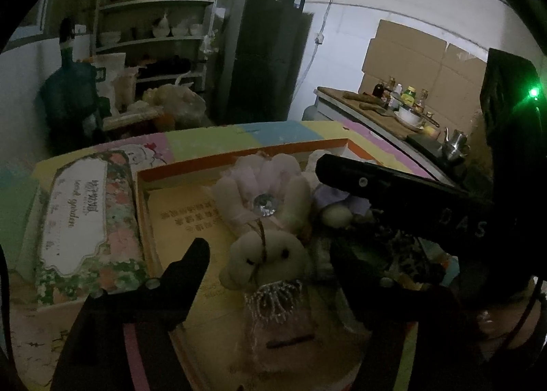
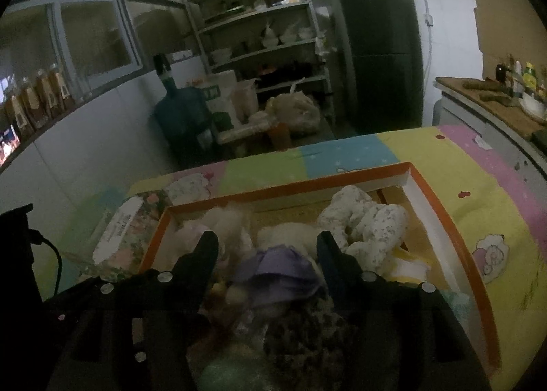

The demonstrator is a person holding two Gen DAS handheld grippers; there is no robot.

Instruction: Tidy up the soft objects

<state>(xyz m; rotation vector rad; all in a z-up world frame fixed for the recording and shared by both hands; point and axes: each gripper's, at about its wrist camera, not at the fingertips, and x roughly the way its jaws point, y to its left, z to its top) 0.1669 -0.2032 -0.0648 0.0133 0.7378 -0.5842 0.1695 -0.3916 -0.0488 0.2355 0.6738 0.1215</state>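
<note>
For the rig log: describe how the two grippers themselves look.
Both are matte black with tapered, pointed fingers fastened by round silver screws. The left gripper shows a pink strip along its body. The right gripper has the same black fingers; seen from the left wrist, it carries pale lettering, a green light and a thin black cable.

Left gripper [image 1: 270, 264]: low in the left wrist frame, jaws spread wide, left finger lower left, right finger lower right. Right gripper [image 2: 266, 247]: bottom centre of its own frame, jaws parted; also crosses the left view's right side.
</note>
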